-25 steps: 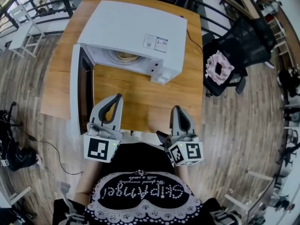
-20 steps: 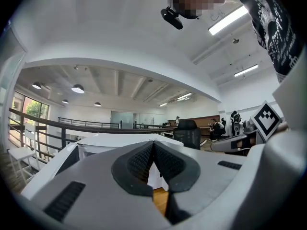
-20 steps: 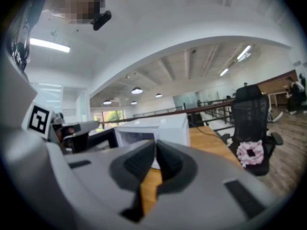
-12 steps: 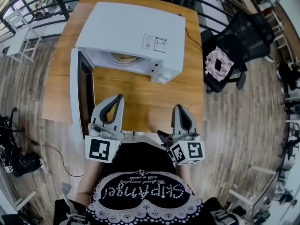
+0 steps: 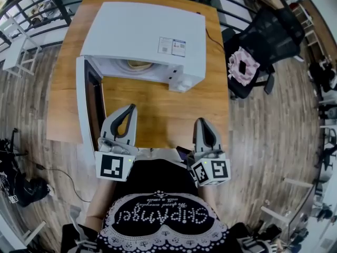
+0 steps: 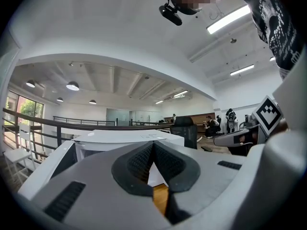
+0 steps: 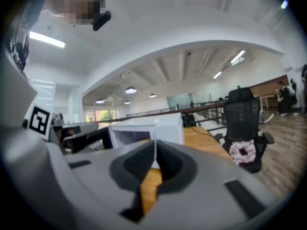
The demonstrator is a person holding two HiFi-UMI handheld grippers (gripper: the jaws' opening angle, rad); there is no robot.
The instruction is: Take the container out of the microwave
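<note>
A white microwave (image 5: 147, 36) stands at the back of the wooden table (image 5: 158, 109). Its door (image 5: 87, 109) is swung wide open at the left. Inside, a tan container (image 5: 138, 64) sits on the white turntable, mostly hidden under the microwave's top. My left gripper (image 5: 130, 108) hovers over the table's near part, just right of the door, jaws shut and empty. My right gripper (image 5: 201, 122) is beside it to the right, also shut and empty. The left gripper (image 6: 153, 143) and right gripper (image 7: 155, 143) both point at the microwave (image 7: 144, 128), well short of it.
A black office chair (image 5: 258, 41) with a pink-and-white item (image 5: 242, 70) on its seat stands right of the table. A railing runs behind the table. A white chair (image 5: 16, 46) is at the far left. Cables lie on the wooden floor at the left.
Both grippers stay where they were, still shut. Only the head view has drifted slightly.
</note>
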